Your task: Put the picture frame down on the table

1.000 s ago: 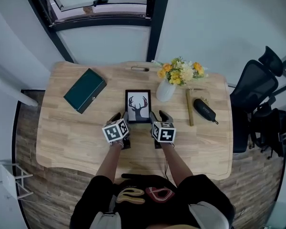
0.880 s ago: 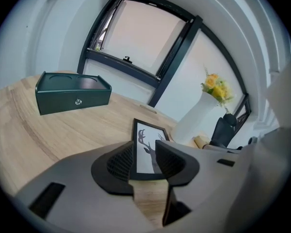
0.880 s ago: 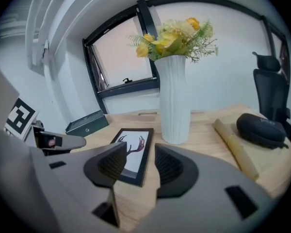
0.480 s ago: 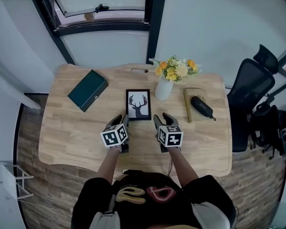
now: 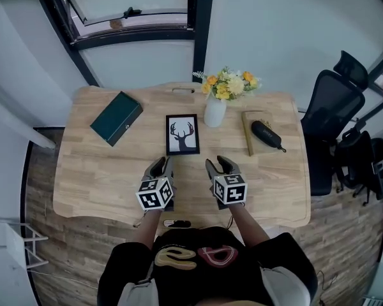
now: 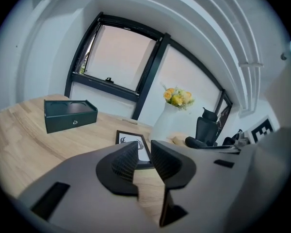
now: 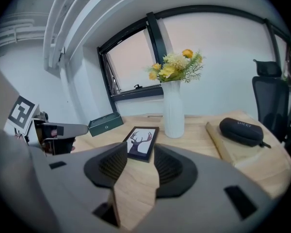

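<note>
The black picture frame [image 5: 182, 134] with a deer print lies flat on the wooden table [image 5: 96, 171], just left of the vase. Both grippers are back near the table's front edge, apart from the frame. My left gripper [image 5: 161, 167] has just been closing its jaws; a narrow gap remains with nothing in it. My right gripper [image 5: 218, 167] stands open and empty. In the left gripper view the frame [image 6: 131, 139] shows beyond that gripper [image 6: 144, 152]. The right gripper view has the frame [image 7: 141, 143] ahead of that gripper [image 7: 139, 157].
A dark green box [image 5: 116, 118] lies at the back left. A white vase of yellow flowers [image 5: 215, 110] stands right of the frame, and a black glasses case [image 5: 265, 133] rests on a wooden board. An office chair [image 5: 329, 116] stands off the table's right side.
Both grippers have drawn back from the frame's near corners toward the person. The left jaws have narrowed. The frame stays flat on the table.
</note>
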`<control>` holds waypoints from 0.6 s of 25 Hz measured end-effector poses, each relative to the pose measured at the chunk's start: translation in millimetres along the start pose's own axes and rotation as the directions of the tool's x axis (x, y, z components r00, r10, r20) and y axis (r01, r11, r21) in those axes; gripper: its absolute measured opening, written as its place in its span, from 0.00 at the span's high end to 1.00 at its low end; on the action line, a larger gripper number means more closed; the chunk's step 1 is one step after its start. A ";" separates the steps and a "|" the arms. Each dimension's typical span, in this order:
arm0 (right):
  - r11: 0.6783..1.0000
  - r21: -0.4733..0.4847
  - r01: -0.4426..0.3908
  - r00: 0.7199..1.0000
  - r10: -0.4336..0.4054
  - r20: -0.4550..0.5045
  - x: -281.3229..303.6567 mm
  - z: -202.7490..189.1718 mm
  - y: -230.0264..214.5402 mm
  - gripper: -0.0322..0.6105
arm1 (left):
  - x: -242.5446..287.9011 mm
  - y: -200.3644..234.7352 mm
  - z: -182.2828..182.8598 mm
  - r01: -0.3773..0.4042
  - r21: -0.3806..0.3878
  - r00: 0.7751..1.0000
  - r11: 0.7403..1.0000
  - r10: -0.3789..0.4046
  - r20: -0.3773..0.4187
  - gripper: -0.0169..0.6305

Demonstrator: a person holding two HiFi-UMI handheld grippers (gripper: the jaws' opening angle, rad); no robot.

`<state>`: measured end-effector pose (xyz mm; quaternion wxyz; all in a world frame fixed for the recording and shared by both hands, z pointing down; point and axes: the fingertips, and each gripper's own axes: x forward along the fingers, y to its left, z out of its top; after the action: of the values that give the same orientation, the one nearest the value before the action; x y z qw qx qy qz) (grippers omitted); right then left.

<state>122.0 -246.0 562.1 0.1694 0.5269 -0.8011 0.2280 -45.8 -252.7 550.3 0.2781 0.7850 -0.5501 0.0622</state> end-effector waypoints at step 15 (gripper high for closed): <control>0.999 0.027 0.043 0.994 -0.046 0.096 -40.3 -10.3 5.0 0.76 | -45.6 -20.7 -32.0 -0.013 0.008 1.000 1.000 0.013 0.015 0.88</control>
<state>133.3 -207.8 549.2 0.1291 0.5570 -0.7935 0.2083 -38.2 -193.7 551.1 0.2704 0.7829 -0.5570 0.0604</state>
